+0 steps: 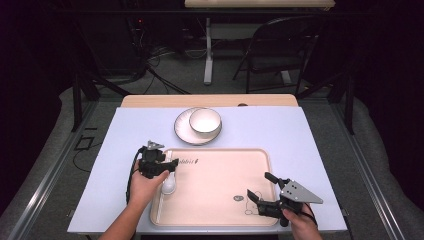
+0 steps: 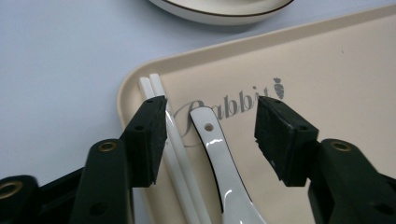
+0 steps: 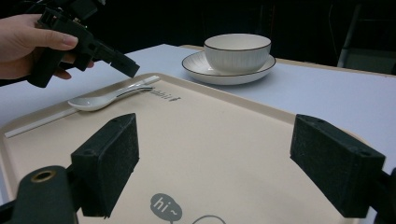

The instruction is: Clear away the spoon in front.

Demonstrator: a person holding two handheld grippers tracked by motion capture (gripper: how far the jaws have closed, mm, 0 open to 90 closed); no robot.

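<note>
A: From above, what lies on the desk (image 1: 125, 165)?

B: A beige tray (image 1: 220, 200) sits near the front edge, and behind it a bowl (image 1: 205, 120) rests on a plate (image 1: 187, 134). The left gripper (image 1: 167, 163) hangs over the tray's left end, right above a white spoon (image 1: 169, 186). The right gripper (image 1: 259, 187) hovers over the tray's front right part, jaws spread, with nothing between them.

A: And looking along the left gripper (image 2: 210, 128)?

B: Its jaws stand wide and touch nothing. The spoon (image 2: 219, 163) lies on the tray (image 2: 327, 70) between them, handle toward the printed lettering. Two white chopsticks (image 2: 175, 154) lie just beside the spoon, running under the left jaw.

A: The right gripper (image 3: 215, 163) view?

B: Wide apart too, over bare tray (image 3: 210, 135). Farther off, the spoon (image 3: 102, 99) and chopsticks (image 3: 42, 122) lie along the tray's far edge, with the left gripper (image 3: 123, 63) held in a hand (image 3: 28, 44) just above the spoon's handle.
</note>
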